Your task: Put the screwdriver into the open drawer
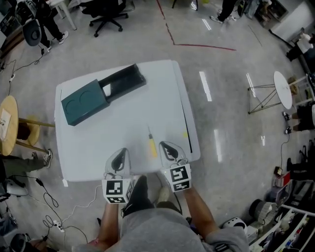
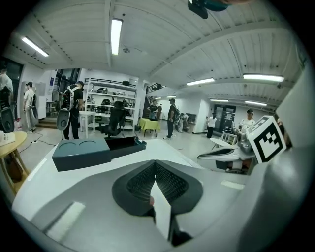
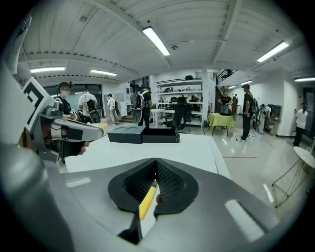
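Observation:
A screwdriver (image 1: 152,144) with a yellow handle lies on the white table (image 1: 138,113) near its front edge. In the right gripper view its handle (image 3: 146,202) shows through the slit behind the closed jaw tips. My right gripper (image 1: 163,145) is shut just right of it, with nothing held. My left gripper (image 1: 122,151) hovers to the screwdriver's left, jaws together and empty. At the table's far left stands a dark teal box (image 1: 83,102), its black drawer (image 1: 123,81) pulled open towards the right. The box (image 2: 81,152) and drawer (image 3: 160,134) lie ahead of both grippers.
A round wooden stool (image 1: 7,123) stands left of the table, and a small round white stand (image 1: 283,88) stands off to the right. An office chair (image 1: 106,15) and several people are at the back. Cables lie on the floor at the lower left.

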